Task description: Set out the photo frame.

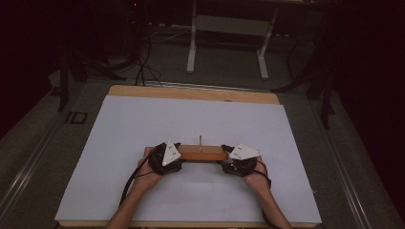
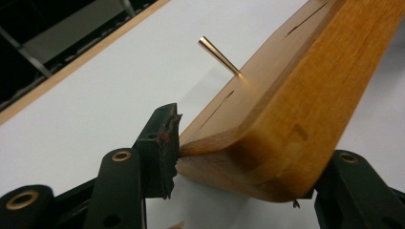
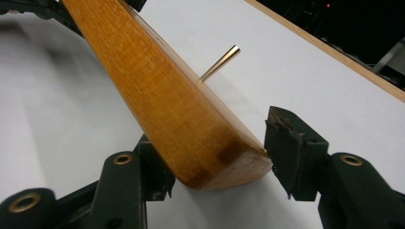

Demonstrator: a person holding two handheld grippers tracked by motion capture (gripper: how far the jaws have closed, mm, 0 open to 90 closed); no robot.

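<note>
Board: wooden board (image 1: 203,153) is held near the table's (image 1: 119,143) front edge, perhaps for lifting level.
Left gripper (image 1: 165,157): clamped on one end.
Right gripper (image 1: 239,160): clamped on the other end.

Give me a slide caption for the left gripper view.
Left gripper clamps one end of a wooden block bearing a brass pin, above the white table.

A wooden block (image 1: 202,153) with a thin upright pin (image 1: 200,141) lies between the left hand-held gripper (image 1: 165,158) and the right hand-held gripper (image 1: 239,160), each touching one end, on the white sheet (image 1: 143,129) covering the bench (image 1: 191,93); forearms enter behind both
</note>
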